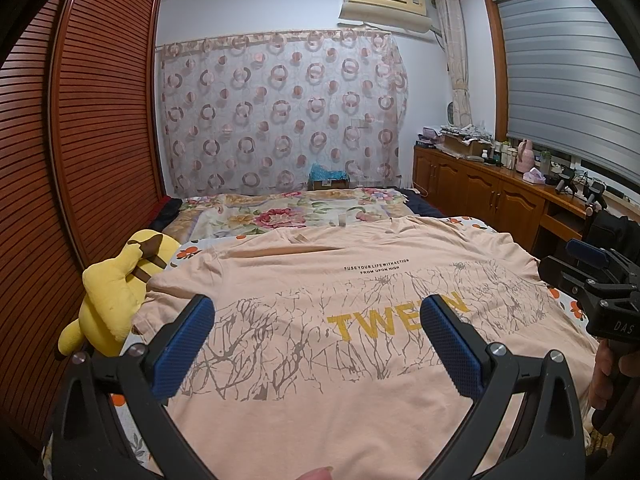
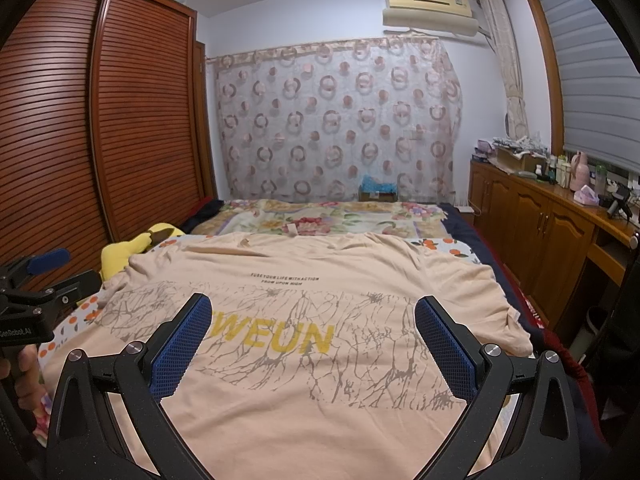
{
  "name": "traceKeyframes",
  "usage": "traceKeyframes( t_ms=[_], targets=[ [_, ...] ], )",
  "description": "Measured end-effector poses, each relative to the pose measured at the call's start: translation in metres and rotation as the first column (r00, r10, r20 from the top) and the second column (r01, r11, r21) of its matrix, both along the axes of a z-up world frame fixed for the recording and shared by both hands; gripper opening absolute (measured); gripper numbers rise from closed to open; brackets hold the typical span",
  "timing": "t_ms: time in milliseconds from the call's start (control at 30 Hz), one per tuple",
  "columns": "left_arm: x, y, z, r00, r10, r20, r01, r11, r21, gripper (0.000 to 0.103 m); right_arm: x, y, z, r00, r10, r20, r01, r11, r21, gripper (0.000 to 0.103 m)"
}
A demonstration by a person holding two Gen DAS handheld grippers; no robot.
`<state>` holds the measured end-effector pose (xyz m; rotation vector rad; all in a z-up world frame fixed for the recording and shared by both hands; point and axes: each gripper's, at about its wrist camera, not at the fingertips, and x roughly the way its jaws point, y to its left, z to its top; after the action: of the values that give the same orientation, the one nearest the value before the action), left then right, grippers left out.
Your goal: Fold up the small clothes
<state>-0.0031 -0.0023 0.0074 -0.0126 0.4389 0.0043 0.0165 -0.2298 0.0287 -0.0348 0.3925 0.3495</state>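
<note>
A peach T-shirt (image 1: 320,380) with yellow letters and a grey branch print lies spread flat on the bed, print side up, collar at the far end; it also shows in the right wrist view (image 2: 304,392). My left gripper (image 1: 318,312) is open and empty, held above the shirt's lower left part. My right gripper (image 2: 312,312) is open and empty, above the shirt's lower right part. The right gripper also shows at the right edge of the left wrist view (image 1: 592,272), and the left gripper at the left edge of the right wrist view (image 2: 36,280).
A yellow plush toy (image 1: 116,288) lies at the shirt's left edge. A floral quilt (image 1: 288,212) covers the far bed. A slatted wooden wardrobe (image 1: 92,120) stands left. A wooden cabinet (image 1: 488,196) with clutter runs along the right under the window.
</note>
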Motion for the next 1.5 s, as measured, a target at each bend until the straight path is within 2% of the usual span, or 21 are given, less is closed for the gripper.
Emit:
traceKeyframes(
  t_ms=[1000, 1500],
  targets=[
    [-0.003, 0.005, 0.006, 1.000, -0.007, -0.010, 0.007, 1.000, -0.002, 0.103, -0.001, -0.008, -0.002, 1.000, 0.006, -0.007, -0.006, 1.000, 0.004, 0.103],
    [0.050, 0.069, -0.028, 0.990, 0.020, -0.142, -0.023, 1.000, -0.019, 0.103, 0.056, 0.037, -0.022, 0.979, 0.177, -0.098, -0.182, 0.983, -0.037, 0.103]
  ],
)
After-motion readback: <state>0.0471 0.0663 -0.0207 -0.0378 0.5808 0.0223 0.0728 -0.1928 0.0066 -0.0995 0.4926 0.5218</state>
